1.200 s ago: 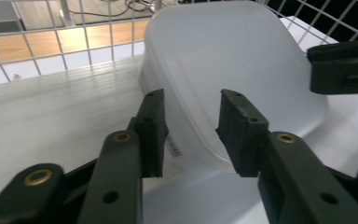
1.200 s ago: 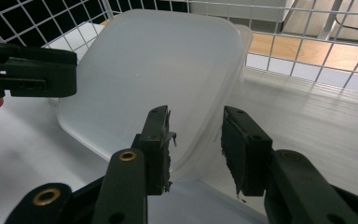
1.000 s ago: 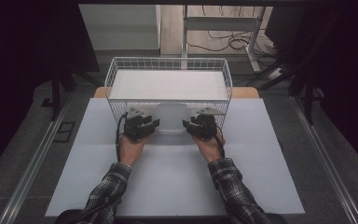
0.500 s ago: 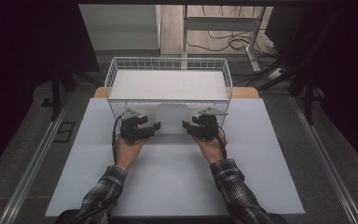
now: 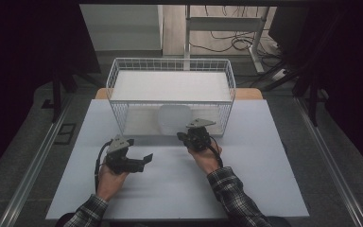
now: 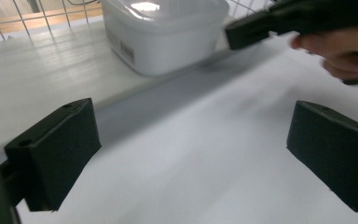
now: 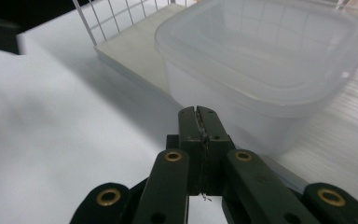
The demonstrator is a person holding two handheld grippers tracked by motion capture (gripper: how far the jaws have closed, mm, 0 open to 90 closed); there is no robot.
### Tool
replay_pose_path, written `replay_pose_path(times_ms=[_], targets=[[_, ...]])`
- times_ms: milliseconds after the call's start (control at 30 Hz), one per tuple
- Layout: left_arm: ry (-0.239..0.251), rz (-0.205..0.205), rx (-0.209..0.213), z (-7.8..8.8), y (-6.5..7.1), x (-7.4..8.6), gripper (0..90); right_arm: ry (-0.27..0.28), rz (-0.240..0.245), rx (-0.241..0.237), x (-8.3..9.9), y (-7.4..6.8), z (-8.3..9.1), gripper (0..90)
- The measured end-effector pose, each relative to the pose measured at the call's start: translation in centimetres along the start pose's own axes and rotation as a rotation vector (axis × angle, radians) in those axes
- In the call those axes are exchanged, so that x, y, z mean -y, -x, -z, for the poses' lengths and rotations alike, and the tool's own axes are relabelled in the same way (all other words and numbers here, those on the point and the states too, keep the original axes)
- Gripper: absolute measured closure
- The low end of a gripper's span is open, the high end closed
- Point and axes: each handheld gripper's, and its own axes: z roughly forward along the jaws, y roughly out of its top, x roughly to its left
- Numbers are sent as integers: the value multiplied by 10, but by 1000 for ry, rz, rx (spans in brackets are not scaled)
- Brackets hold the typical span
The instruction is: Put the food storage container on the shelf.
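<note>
A pale table (image 5: 179, 189) in a dim room carries a white wire basket (image 5: 170, 71) lying with its open side toward the person. A translucent plastic container (image 5: 174, 119) sits just inside that opening, so getting it into the basket looks largely done. The left gripper (image 5: 144, 160) rests apart on the table, its jaws just opened wide and empty. The right gripper (image 5: 185, 137), jaws just closed together on nothing, sits beside the container, perhaps to nudge it deeper.

A translucent white plastic container (image 7: 265, 65) with rounded corners and a barcode label on one side stood upright and open-topped on the pale board just inside the wire basket's (image 5: 170, 80) open front.
</note>
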Motion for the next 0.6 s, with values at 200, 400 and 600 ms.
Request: replay_pose_path(times_ms=[200, 400, 600], targets=[[-3, 5, 21, 17, 7, 17, 12, 1, -17, 19, 1, 2, -18, 891], [-11, 9, 35, 26, 13, 26, 13, 0, -9, 34, 0, 4, -28, 891], [-35, -5, 44, 25, 20, 30, 13, 0, -1, 45, -3, 5, -36, 891]])
